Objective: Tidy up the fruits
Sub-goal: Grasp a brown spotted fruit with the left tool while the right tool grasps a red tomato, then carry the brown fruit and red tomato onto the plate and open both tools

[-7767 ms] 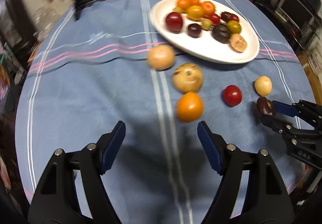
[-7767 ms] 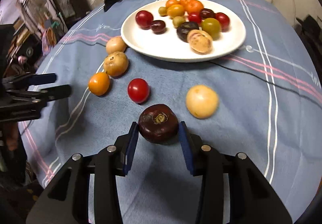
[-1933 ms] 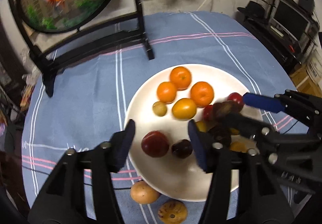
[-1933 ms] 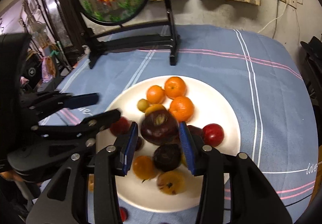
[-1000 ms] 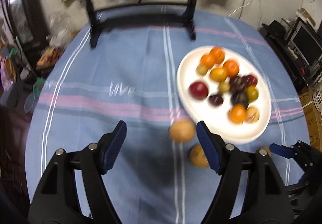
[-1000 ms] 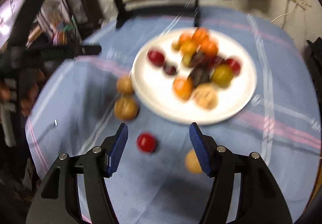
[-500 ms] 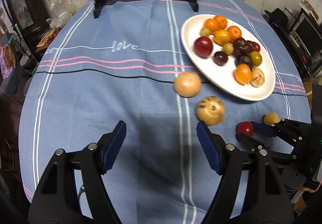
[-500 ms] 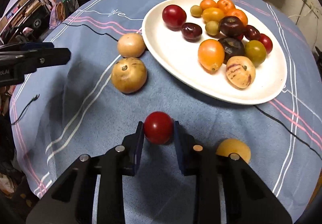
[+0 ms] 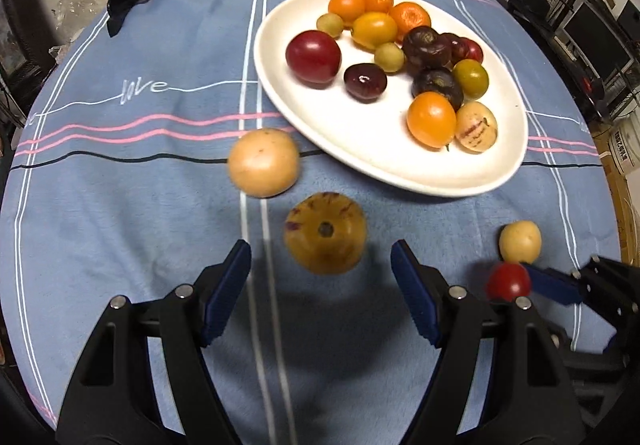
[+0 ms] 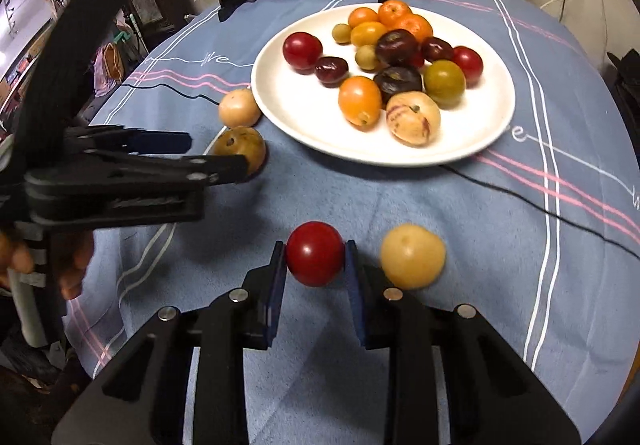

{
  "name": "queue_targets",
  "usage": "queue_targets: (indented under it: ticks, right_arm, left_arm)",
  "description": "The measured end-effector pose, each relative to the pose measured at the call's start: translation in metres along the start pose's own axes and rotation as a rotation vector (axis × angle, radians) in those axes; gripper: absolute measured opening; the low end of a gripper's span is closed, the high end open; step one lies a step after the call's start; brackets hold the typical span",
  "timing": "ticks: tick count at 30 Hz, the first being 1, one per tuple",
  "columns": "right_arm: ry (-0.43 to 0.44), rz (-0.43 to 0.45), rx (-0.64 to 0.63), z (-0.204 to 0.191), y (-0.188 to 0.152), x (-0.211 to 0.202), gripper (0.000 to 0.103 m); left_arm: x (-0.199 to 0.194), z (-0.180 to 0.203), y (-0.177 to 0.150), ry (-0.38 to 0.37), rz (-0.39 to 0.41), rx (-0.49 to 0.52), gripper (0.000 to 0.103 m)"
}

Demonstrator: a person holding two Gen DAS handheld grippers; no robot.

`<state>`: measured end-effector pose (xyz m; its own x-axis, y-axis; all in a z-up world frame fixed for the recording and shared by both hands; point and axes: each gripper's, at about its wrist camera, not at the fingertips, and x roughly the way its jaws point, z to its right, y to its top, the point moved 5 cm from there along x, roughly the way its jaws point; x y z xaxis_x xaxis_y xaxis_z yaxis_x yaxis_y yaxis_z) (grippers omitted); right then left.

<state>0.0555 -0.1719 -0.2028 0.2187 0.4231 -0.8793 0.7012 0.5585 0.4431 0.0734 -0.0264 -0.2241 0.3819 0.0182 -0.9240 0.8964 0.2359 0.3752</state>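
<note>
Over the tablecloth [image 10: 460,205], right gripper [image 10: 315,277] clamps red fruit [image 10: 315,259].

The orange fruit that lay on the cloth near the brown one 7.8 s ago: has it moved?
Yes. The orange fruit now sits on the white plate, beside the speckled fruit, away from the brown fruit.

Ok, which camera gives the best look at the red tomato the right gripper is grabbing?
The right wrist view: the red tomato sits large and unobstructed between the right gripper pads. The left wrist view shows it small, at the frame's edge, partly hidden behind the left gripper.
</note>
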Motion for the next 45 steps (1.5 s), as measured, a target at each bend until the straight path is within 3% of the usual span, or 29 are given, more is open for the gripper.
queue_targets:
  ticks: [4, 6, 8, 18, 25, 35, 45]
  right_arm:
    - [0.002, -0.004, 0.009, 0.001, -0.002, 0.002, 0.029]
    - [0.006, -0.005, 0.010, 0.000, -0.002, 0.003, 0.029]
    - [0.011, -0.008, 0.005, -0.002, -0.002, 0.004, 0.029]
    - [0.018, -0.013, 0.007, -0.006, -0.003, 0.005, 0.029]
    - [0.025, 0.014, 0.020, -0.008, -0.002, -0.007, 0.029]
    - [0.036, 0.099, 0.026, -0.009, 0.013, -0.040, 0.029]
    - [0.029, 0.181, 0.033, -0.004, 0.039, -0.062, 0.029]
  left_arm:
    - [0.011, 0.000, 0.006, 0.011, -0.010, -0.005, 0.072]
    - [0.015, -0.001, 0.008, 0.009, -0.016, -0.003, 0.051]
    - [0.016, -0.001, 0.008, -0.027, -0.024, -0.010, 0.046]
    - [-0.001, 0.004, -0.003, 0.049, 0.008, 0.047, 0.045]
    - [-0.034, 0.010, -0.006, 0.055, 0.066, 0.079, 0.045]
    - [-0.075, 0.021, 0.010, 0.057, 0.155, 0.118, 0.045]
    - [-0.089, 0.023, 0.034, 0.054, 0.201, 0.135, 0.045]
